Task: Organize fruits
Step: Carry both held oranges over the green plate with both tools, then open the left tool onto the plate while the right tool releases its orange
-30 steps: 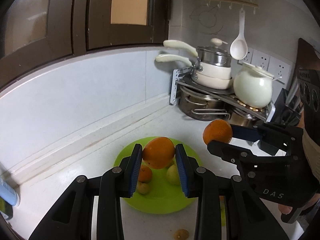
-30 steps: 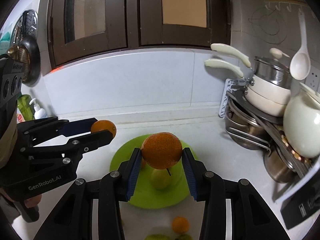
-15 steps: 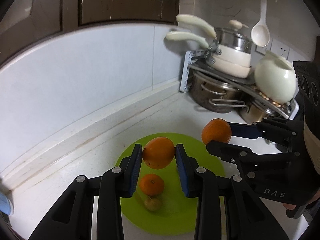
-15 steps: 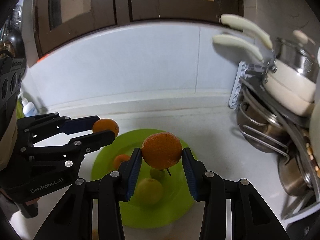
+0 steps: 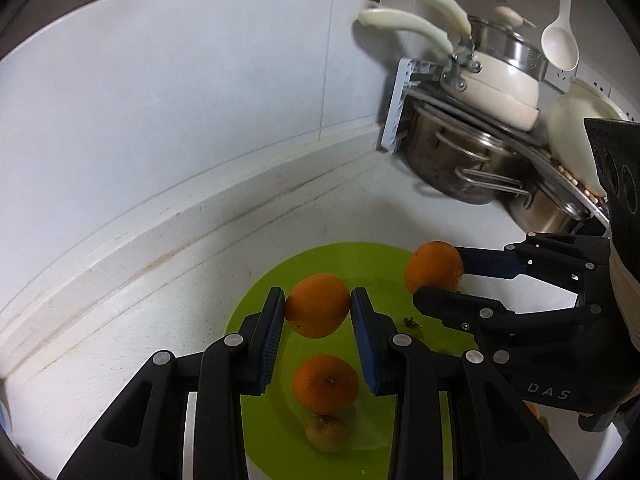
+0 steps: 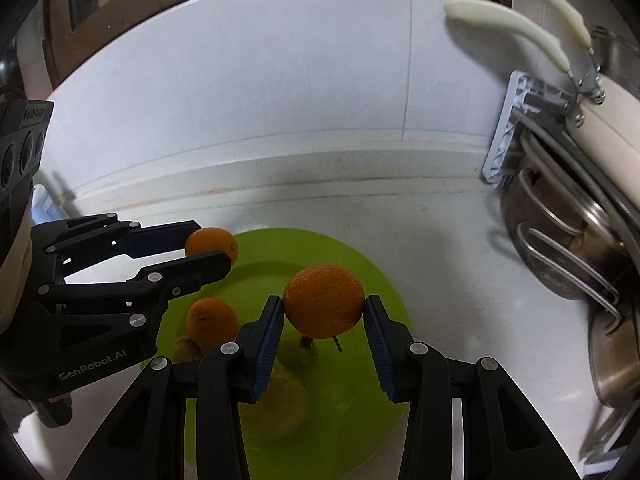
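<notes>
Carrying two oranges lower over the green plate than a second ago, I list: left gripper clenched on one orange, right gripper clenched on another orange, both apparently near set-down beside a loose orange.

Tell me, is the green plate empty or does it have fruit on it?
Not empty. The green plate already has an orange and a small brownish fruit lying on it; the right wrist view shows a yellowish fruit too.
</notes>
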Tool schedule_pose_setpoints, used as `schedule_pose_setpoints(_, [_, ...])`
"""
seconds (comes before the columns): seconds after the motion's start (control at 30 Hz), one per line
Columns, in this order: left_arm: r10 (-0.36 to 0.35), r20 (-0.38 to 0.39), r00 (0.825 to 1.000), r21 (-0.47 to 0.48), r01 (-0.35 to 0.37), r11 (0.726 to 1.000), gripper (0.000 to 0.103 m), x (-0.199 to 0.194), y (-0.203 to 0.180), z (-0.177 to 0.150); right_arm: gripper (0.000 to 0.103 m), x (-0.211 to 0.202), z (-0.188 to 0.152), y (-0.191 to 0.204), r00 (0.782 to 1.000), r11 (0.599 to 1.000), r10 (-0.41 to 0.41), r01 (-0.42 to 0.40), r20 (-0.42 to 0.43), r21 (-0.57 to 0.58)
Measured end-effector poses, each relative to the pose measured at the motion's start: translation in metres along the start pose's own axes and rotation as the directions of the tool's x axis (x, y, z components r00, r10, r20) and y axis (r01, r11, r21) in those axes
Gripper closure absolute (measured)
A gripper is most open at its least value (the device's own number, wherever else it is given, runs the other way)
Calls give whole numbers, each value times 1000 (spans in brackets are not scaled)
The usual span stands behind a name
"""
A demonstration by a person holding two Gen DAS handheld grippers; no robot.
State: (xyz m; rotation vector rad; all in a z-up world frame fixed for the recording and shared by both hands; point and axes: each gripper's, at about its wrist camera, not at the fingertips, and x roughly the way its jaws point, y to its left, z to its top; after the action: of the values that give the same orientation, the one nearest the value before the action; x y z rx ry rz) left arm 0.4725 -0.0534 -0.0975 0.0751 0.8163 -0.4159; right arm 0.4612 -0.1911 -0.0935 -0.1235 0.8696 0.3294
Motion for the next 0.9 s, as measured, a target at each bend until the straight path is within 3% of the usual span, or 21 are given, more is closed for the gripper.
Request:
schedule_pose_setpoints(0.4, [-5, -38, 999, 2, 5, 1000, 69, 17, 4, -3, 60, 22, -1, -1, 999, 1000, 18, -18, -44, -5])
schedule_pose_setpoints(0.9, [29, 40, 999, 12, -29, 1000, 58, -31, -4, -9, 56, -23, -6, 9, 999, 1000, -12, 13, 36, -14])
